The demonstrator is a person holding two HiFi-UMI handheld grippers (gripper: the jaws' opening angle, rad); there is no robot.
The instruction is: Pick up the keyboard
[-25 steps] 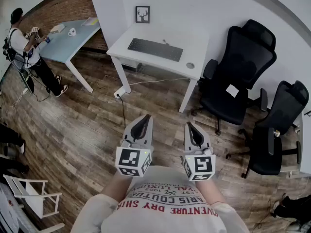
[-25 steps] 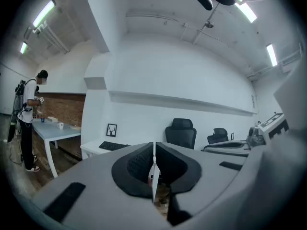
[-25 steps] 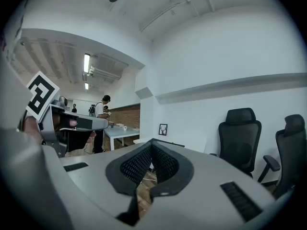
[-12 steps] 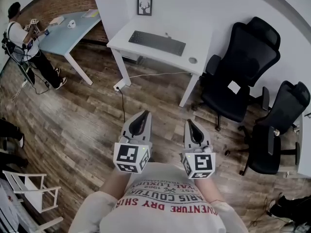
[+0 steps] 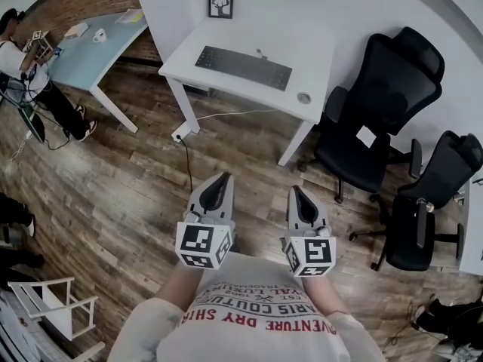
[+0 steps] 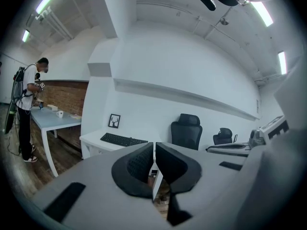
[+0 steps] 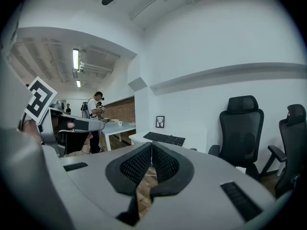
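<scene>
A dark keyboard [image 5: 243, 67] lies along the white desk [image 5: 302, 59] against the far wall; it also shows in the left gripper view as the keyboard [image 6: 123, 140] and in the right gripper view as the keyboard [image 7: 165, 138]. My left gripper [image 5: 220, 182] and right gripper [image 5: 296, 195] hang side by side over the wood floor, well short of the desk. Both are shut with nothing between their jaws. Their tips show as the left gripper [image 6: 154, 147] and right gripper [image 7: 151, 148], pointing toward the desk.
A framed deer picture [image 5: 220, 3] and a small round object [image 5: 304, 97] sit on the desk. Two black office chairs [image 5: 373, 123] [image 5: 434, 202] stand at the right. A light blue table [image 5: 102, 44] with a person [image 5: 26, 74] beside it is at the left. A cable and plug [image 5: 183, 134] lie under the desk.
The desk and keyboard have slid lower and nearer in the head view. Both grippers stay shut and side by side as I move toward the desk.
</scene>
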